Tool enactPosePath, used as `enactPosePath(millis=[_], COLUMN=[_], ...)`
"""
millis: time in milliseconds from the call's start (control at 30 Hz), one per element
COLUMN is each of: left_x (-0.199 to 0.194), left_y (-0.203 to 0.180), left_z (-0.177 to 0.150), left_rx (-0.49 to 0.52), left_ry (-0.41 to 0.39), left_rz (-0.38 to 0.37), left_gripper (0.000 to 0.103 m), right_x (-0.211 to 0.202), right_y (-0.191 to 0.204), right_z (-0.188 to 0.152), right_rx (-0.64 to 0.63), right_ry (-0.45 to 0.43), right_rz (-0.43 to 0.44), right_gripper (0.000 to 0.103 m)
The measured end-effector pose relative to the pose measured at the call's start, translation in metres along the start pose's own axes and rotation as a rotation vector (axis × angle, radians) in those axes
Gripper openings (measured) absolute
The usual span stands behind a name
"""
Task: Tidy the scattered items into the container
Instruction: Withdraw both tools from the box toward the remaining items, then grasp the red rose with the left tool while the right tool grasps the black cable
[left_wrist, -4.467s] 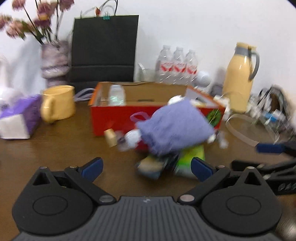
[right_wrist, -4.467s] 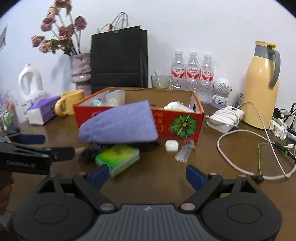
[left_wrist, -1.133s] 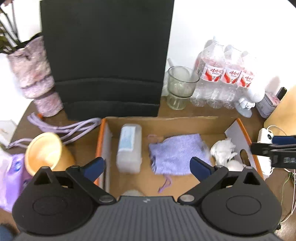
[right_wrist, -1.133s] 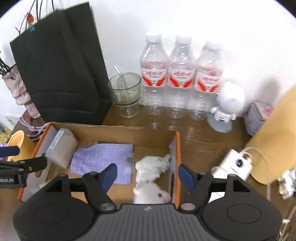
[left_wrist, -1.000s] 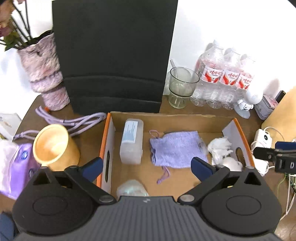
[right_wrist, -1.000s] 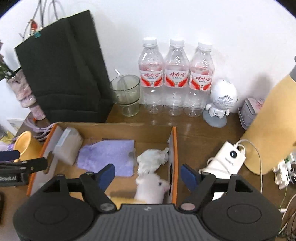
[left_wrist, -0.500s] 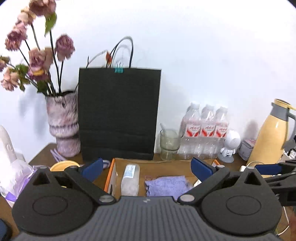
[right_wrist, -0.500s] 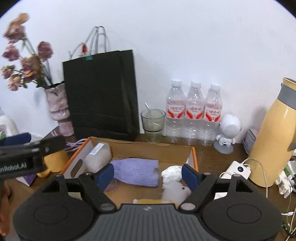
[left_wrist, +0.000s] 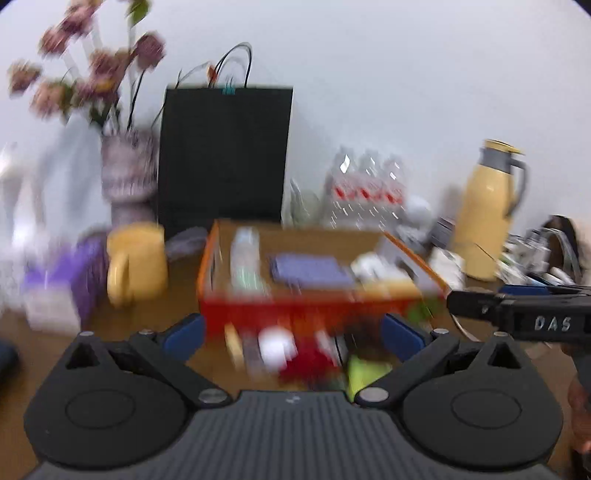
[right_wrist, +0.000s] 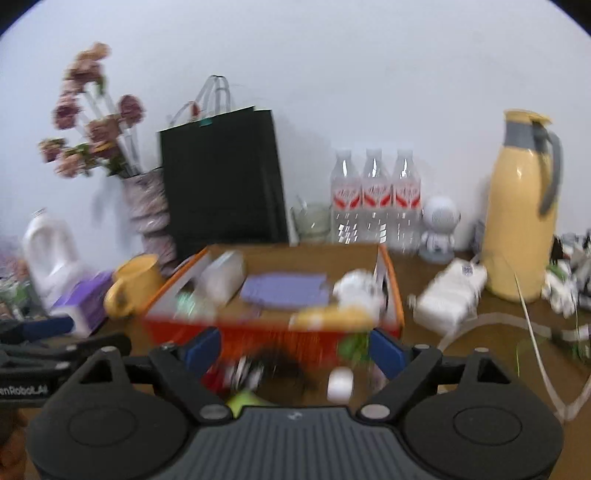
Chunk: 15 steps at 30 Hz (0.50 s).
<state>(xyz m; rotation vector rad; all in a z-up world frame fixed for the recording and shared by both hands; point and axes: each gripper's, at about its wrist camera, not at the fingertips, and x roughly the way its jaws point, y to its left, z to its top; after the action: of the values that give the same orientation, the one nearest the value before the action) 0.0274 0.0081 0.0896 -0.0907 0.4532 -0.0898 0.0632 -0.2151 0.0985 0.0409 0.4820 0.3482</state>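
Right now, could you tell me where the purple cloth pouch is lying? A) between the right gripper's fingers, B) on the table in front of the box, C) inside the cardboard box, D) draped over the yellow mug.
C: the purple cloth pouch lies flat on the floor of the cardboard box, behind its red front wall, and neither gripper touches it.

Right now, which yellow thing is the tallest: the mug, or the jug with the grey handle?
The yellow jug on the right; the yellow mug left of the box is far shorter.
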Motion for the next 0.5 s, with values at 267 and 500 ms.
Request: enactPosePath(millis=[267,500], left_x=[-0.024,0.035], left_y=[0.019,0.025], left_z=[-0.060,-0.011], left_rx=[0.049,0.036], left_ry=[0.082,0.074], left_rz=[-0.052,-0.126], left_gripper=[0.103,0.098], right_x=[-0.025,0.009], right_y=[0.002,0.011], right_z=[-0.077,-0.063], right_rx=[-0.033,-0.053], right_ry=[0.117,0.100], right_rz=[0.028,-0.008], right_gripper=[0.090,0.088])
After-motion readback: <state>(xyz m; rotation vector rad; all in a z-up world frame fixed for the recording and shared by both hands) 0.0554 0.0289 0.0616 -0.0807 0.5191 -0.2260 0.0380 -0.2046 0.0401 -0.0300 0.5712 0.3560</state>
